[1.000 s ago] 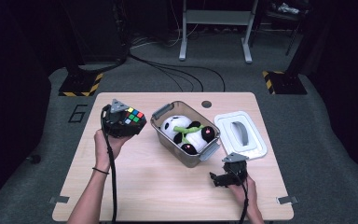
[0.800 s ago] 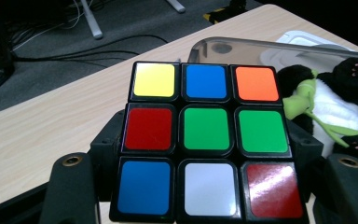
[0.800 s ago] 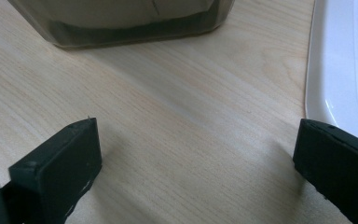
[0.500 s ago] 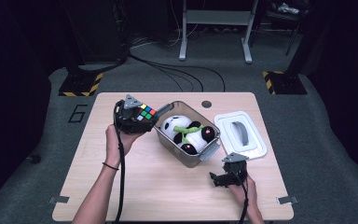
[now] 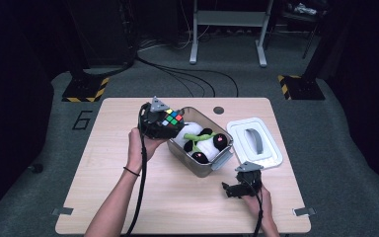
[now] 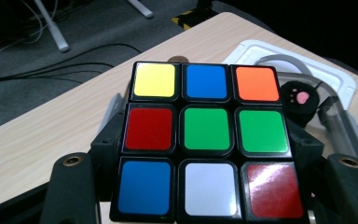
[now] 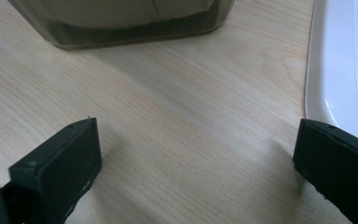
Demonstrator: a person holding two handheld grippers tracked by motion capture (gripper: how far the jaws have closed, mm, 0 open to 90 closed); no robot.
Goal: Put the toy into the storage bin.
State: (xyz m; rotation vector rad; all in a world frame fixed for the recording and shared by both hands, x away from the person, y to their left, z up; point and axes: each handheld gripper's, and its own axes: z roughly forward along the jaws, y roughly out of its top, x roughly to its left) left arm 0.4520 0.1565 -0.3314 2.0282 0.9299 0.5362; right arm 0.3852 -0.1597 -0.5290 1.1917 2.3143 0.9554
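Observation:
A Rubik's cube (image 5: 172, 118) (image 6: 207, 140) with mixed colour squares is clamped between the jaws of my left gripper (image 5: 165, 122), held in the air at the left rim of the clear plastic bin (image 5: 212, 168). Inside the bin lies a black-and-white panda plush (image 5: 201, 143) with a green scarf. The bin's white lid (image 5: 254, 143) lies flat on the table to its right. My right gripper (image 5: 234, 188) (image 7: 191, 154) rests low over bare table in front of the bin, jaws wide apart with nothing between them.
The wooden table (image 5: 108, 163) carries a dark round hole (image 5: 219, 110) near its far edge. Cables and a metal stand's legs (image 5: 227, 29) lie on the floor beyond. Bare wood spreads at the left and front of the table.
My left gripper has carried the cube to the right, from left of the bin to its left rim. The right gripper has stayed where it was.

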